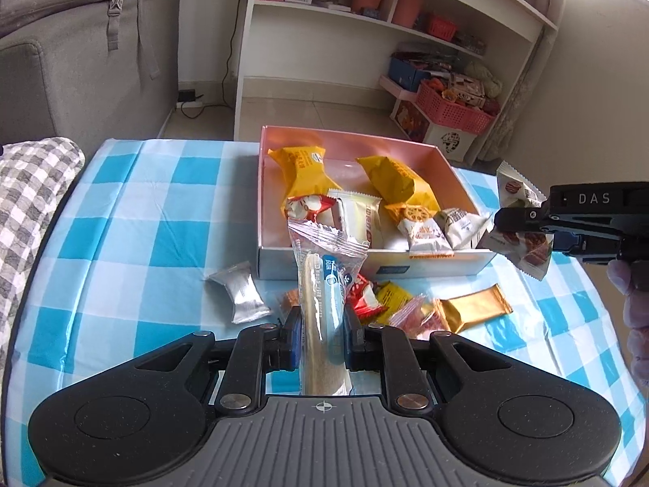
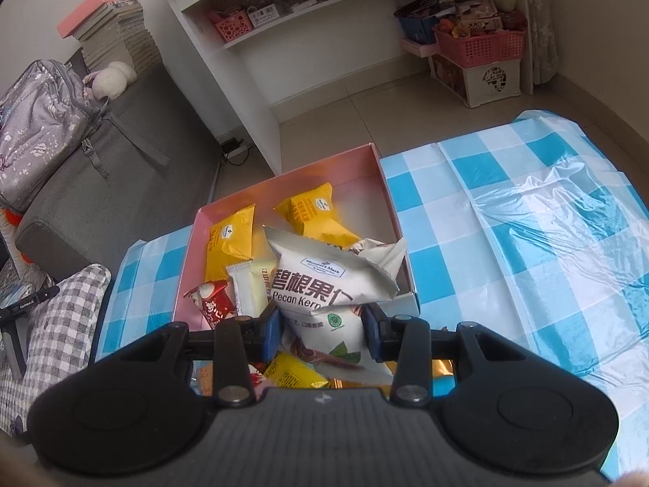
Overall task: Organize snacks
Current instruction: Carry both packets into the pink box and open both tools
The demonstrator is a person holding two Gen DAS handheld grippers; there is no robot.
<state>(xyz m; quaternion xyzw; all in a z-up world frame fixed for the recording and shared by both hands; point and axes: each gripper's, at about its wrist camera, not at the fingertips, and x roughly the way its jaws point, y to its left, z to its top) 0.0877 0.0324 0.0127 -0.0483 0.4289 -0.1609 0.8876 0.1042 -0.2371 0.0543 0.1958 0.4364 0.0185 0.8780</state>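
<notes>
Both packets are light, crinkly and slippery: the left gripper fingers pinch the clear-wrapped biscuit stick mid-body just before the pink box, the right gripper fingers pinch the pecan kernel pouch over it.

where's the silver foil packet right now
In the left wrist view the silver foil packet lies on the checked tablecloth, left of the left gripper, near the box.
</notes>
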